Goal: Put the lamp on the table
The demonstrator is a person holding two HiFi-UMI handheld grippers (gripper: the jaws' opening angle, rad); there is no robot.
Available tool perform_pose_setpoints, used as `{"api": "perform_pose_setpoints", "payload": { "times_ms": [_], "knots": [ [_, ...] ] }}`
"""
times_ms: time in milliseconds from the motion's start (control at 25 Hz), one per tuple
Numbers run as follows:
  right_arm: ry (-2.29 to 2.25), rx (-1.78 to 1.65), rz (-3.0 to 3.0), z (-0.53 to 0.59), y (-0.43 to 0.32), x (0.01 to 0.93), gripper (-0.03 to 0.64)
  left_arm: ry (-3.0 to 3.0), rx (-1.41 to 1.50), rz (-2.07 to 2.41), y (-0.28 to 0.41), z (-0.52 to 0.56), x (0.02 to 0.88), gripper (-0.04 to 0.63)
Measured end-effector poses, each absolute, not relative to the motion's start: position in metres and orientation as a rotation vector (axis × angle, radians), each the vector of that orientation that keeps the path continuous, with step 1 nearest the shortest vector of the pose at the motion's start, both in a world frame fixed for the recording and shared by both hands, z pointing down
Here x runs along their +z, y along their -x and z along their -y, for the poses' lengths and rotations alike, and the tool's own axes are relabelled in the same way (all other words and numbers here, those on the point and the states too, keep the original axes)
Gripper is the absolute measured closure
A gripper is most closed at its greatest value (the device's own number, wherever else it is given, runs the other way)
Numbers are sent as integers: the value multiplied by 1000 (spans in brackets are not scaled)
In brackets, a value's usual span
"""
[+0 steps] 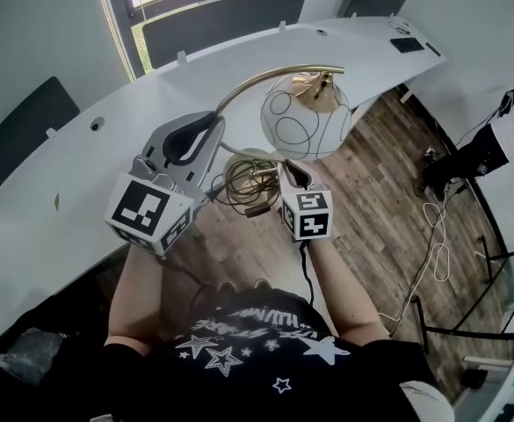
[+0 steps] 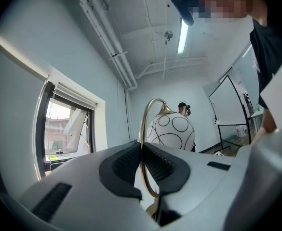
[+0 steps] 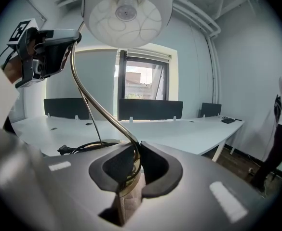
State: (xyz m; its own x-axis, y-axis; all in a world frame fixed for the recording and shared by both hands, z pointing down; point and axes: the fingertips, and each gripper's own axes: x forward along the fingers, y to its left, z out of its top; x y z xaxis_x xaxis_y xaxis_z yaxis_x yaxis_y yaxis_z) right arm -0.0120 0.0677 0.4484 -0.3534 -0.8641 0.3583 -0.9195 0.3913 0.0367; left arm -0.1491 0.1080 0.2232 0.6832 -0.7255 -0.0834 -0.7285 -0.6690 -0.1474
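The lamp hangs in the air over the wooden floor, near the edge of the white table (image 1: 54,209). It has a white globe shade (image 1: 306,118) with black loops, a curved brass arm (image 1: 257,82) and a round base (image 1: 249,167) with a coiled cord (image 1: 239,192). My left gripper (image 1: 211,127) is shut on the brass arm; in its own view the arm (image 2: 141,129) runs up between the pads to the shade (image 2: 172,131). My right gripper (image 1: 292,172) is shut on the brass stem (image 3: 133,154) just above the base, below the shade (image 3: 127,13).
Dark chair backs (image 1: 221,20) line the far side of the long curved table (image 3: 179,134). A dark flat device (image 1: 407,44) lies at its far end. A person (image 1: 503,139) stands at the right. Cables (image 1: 437,244) trail over the wooden floor.
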Motion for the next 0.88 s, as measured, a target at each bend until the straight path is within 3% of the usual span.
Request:
{"api": "perform_pose_setpoints", "payload": {
  "times_ms": [880],
  "knots": [
    [-1554,286,2308,-30,12,466,575,2745,8,-1122,143,-73,235,563]
  ]
}}
